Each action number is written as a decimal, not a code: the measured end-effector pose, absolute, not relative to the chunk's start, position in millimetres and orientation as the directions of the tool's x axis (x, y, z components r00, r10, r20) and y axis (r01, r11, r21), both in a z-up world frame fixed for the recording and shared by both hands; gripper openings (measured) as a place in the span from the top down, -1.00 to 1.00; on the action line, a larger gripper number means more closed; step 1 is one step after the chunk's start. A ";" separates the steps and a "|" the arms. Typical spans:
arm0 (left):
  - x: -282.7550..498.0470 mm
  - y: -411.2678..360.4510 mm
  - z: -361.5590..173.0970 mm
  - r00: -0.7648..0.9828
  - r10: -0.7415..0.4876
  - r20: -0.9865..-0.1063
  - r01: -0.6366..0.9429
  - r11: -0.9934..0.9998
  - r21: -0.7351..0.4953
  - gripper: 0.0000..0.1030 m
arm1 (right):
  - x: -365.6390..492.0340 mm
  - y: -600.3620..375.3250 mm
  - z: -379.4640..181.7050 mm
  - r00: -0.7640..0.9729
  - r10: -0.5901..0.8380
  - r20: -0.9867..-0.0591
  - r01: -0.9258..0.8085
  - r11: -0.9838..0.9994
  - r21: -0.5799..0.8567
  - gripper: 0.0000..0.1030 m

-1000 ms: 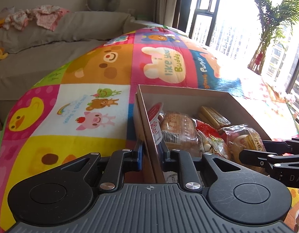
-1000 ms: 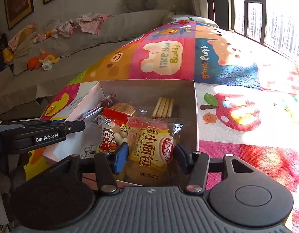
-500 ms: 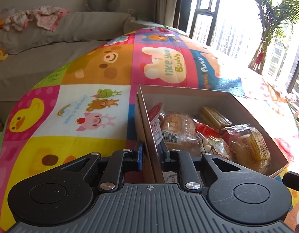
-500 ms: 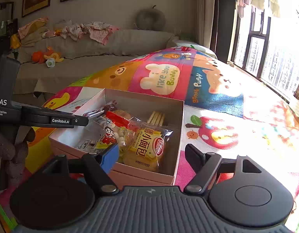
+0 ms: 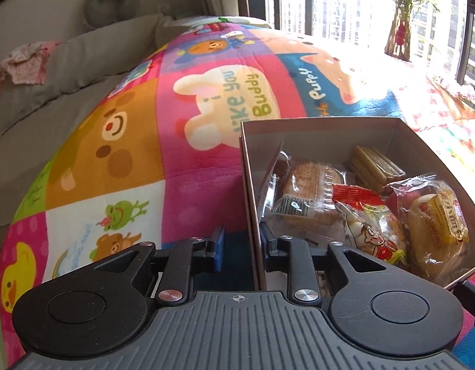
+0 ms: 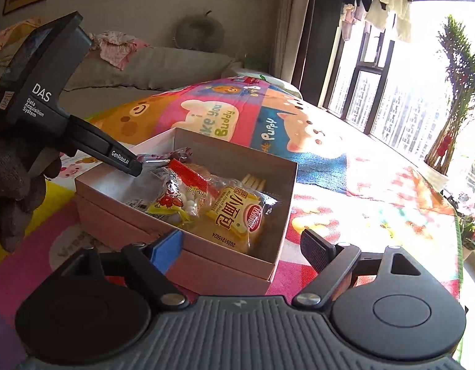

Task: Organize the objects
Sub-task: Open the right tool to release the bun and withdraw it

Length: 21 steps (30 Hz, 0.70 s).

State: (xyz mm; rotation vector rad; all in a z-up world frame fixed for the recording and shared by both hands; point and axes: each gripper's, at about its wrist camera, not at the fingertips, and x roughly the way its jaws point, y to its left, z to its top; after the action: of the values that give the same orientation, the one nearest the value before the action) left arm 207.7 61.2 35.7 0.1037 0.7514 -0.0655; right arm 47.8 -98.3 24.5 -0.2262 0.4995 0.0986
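My left gripper [image 5: 239, 243] was clamped on the near-left wall of the open pink cardboard box [image 5: 317, 129], one finger inside and one outside. My right gripper [image 6: 240, 248] hung with its fingers spread wide, just short of the box's near corner. The box sat on the colourful cartoon play mat [image 5: 129, 141], packed with wrapped snacks: a yellow bread bag [image 6: 240, 215], biscuit sticks [image 5: 376, 163].

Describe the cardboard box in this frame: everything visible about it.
The cardboard box is open-topped, pinkish outside, pale inside, apparently seated in a matching tray or lid, resting on the colourful play mat. It holds packaged snacks, including a yellow bread bag. The left tool straddles its near left wall; the right tool is open and apart.
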 end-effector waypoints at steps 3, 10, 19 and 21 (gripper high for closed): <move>216.6 76.9 21.9 0.734 -0.026 -0.679 0.061 0.998 0.028 -0.68 | 70.2 -104.2 18.1 0.876 -0.030 -0.481 -0.083 0.974 -0.212 -0.64; 208.2 87.8 30.4 0.780 0.019 -0.626 -0.031 0.999 -0.008 -0.88 | 82.6 -120.9 15.6 0.867 -0.012 -0.498 -0.077 0.984 -0.158 -0.64; 89.8 71.8 83.3 0.886 0.058 -0.460 -0.056 0.998 0.019 -0.88 | 36.2 -132.7 15.3 0.843 0.040 -0.537 -0.099 0.992 -0.081 -1.00; 54.3 64.7 87.9 0.903 0.033 -0.428 -0.038 0.999 -0.002 -0.88 | 19.1 -133.4 14.1 0.832 0.053 -0.553 -0.116 0.990 -0.079 -1.00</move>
State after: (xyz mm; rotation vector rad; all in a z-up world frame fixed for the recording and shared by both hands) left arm 54.3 64.7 87.9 -0.0102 0.4424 0.0366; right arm 19.1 -133.4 14.1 -0.1107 0.5821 0.0897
